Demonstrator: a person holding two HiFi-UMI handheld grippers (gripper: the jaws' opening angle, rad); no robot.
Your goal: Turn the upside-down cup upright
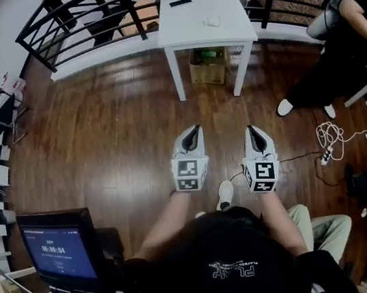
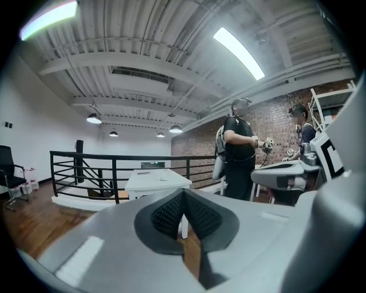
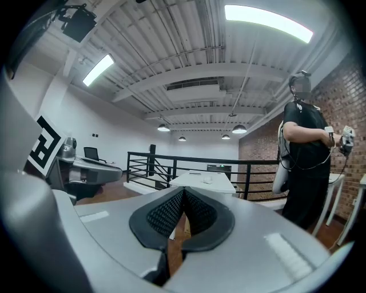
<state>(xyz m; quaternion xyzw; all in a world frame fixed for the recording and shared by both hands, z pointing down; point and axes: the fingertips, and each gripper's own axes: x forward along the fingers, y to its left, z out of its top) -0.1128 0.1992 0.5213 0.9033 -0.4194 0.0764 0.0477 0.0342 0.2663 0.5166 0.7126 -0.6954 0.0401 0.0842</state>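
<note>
Small white cup (image 1: 212, 21), apparently, on table (image 1: 186, 30)

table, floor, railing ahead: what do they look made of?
Table: smooth matte white top and square legs, probably painted or laminated board. Floor: glossy brown planks with visible seams and glare, so wood or a wood-look laminate. Railing: thin black bars, likely painted metal.

Two: left gripper (image 1: 196, 128), right gripper (image 1: 250, 129). One white table (image 1: 185, 28), one monitor (image 1: 58, 250), one box (image 1: 208, 68).
</note>
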